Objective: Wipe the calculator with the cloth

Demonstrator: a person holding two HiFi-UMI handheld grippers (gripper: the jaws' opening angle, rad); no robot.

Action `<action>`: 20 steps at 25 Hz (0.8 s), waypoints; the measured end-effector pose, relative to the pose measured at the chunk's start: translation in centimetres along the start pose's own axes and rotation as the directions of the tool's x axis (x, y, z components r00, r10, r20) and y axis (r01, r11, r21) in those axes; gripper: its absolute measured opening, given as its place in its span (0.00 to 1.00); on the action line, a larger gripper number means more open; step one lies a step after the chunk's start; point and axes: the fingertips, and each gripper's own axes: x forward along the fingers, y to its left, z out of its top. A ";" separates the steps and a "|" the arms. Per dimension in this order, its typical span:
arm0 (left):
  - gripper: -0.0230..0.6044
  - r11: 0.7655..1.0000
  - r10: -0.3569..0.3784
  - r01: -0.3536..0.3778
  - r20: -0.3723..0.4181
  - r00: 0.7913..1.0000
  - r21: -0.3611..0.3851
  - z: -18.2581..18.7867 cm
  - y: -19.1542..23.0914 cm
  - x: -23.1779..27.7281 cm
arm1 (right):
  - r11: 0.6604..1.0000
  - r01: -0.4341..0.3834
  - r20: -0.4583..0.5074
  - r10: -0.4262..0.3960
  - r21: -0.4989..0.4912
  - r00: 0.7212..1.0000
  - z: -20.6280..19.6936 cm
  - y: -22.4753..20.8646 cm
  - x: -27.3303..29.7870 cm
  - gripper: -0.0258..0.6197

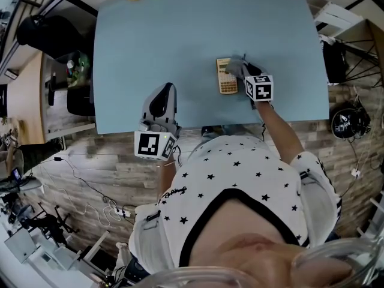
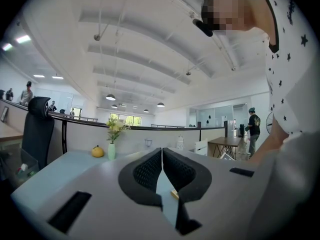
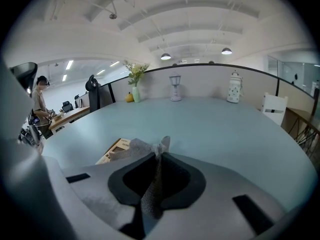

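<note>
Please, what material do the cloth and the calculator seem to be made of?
The cloth looks like grey woven or knitted fabric, matte: a fine mesh texture shows and it folds softly. The calculator seems to be hard plastic, tan-gold: a flat, rigid body. Its finish is too small to judge.

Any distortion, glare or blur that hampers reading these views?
Head view: fisheye bows the table edges; a blurred clear rim crosses the bottom. Left gripper view: dark round vignette, fingers sharp. Right gripper view: same vignette, cloth sharp, light even, no glare.
</note>
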 end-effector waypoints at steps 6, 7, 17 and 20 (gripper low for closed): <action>0.09 1.000 0.004 -0.004 0.002 1.000 0.002 0.2 0.3 -0.2 | 1.000 0.010 -0.002 -0.010 0.011 1.000 -0.2 -0.1 0.1 0.09; 0.09 1.000 0.006 -0.006 0.002 1.000 0.001 0.2 0.3 -0.3 | 1.000 0.011 -0.003 -0.011 0.011 1.000 -0.2 0.0 0.1 0.09; 0.09 1.000 0.014 -0.014 0.010 1.000 0.000 0.4 0.7 -0.9 | 0.999 -0.022 0.086 0.019 0.031 0.996 2.6 1.5 -1.2 0.09; 0.09 1.000 0.018 -0.018 0.015 1.000 0.000 0.4 0.6 -1.1 | 0.997 -0.071 0.119 0.068 0.016 0.991 3.9 3.4 -1.5 0.09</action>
